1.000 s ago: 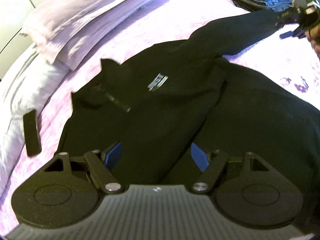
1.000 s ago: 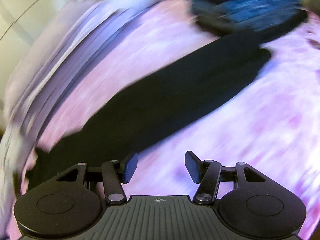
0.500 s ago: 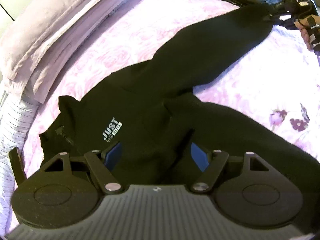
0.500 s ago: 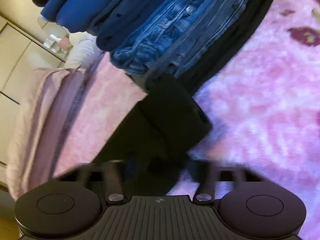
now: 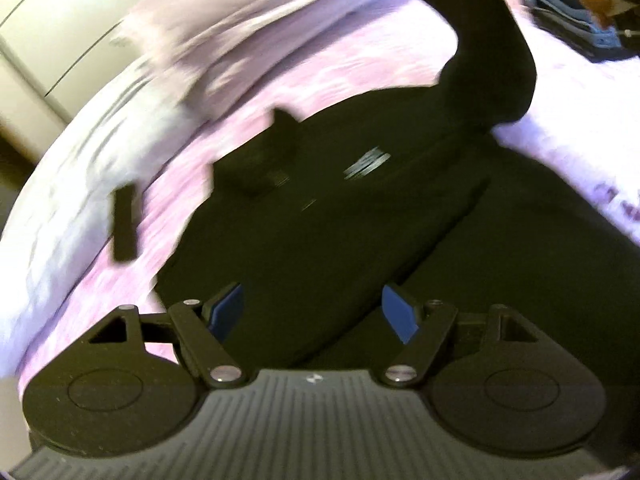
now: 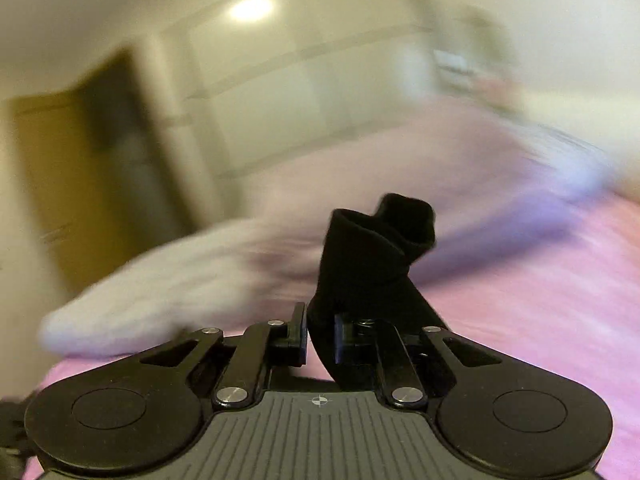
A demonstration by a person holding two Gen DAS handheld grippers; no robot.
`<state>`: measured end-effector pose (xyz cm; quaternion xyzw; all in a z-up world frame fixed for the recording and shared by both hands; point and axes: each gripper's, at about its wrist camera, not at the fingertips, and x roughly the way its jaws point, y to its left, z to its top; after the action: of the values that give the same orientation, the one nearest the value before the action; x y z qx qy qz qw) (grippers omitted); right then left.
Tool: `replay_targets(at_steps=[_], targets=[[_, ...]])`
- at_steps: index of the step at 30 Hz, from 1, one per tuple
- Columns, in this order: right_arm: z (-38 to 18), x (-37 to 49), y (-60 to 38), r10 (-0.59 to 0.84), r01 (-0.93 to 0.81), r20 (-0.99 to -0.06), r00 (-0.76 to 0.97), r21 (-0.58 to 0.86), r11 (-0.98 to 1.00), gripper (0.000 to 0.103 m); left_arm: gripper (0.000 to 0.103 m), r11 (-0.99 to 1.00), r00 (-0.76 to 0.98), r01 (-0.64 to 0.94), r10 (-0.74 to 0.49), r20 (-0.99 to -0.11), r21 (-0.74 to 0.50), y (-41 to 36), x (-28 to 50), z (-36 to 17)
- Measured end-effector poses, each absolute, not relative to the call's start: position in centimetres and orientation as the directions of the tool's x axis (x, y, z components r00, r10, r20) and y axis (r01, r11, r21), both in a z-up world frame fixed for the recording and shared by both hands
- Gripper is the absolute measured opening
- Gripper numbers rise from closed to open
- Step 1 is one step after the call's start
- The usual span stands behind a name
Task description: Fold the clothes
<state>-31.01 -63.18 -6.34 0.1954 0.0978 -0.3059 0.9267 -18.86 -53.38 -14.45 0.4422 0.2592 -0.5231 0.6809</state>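
Right gripper [image 6: 320,336] has its jaws closing, pads pinched on the cuff of a black sleeve [image 6: 372,264], which rises lifted above the pink bedspread [image 6: 540,300]. Left gripper [image 5: 312,312] hangs with blue pads spread wide, grasping nothing, over the black sweatshirt [image 5: 320,232] lying flat on the bed. Its white chest print [image 5: 366,163] is too blurred to read. Beside the garment lies a dark slab [image 5: 125,224]; folded clothes [image 5: 576,20] are stacked beyond.
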Motion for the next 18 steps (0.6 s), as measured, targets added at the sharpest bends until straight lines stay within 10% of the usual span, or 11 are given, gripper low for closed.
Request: replay_targets(at_steps=[4,6,18], targets=[[-10.4,-15.6,-54.9,-0.326,0.422,-0.351,0.878,0.242,0.874,0.022,0.073,0.157,0.350,0.937,-0.426,-0.834,0.313,-45.8,-13.0,-14.2],[-14.5,-9.0,-51.0,-0.262,0.389,-0.500,0.826,0.168,0.906,0.080,0.073,0.182,0.353,0.935,-0.400,-0.846,0.304,-42.5,-10.5,-14.5],[-21.3,-13.7,-52.3,-0.323,0.640,-0.802,0.502,0.094,0.762,0.080,0.072,0.135,0.268,0.963,-0.453,-0.851,0.231,-43.9,-4.9,-19.6]])
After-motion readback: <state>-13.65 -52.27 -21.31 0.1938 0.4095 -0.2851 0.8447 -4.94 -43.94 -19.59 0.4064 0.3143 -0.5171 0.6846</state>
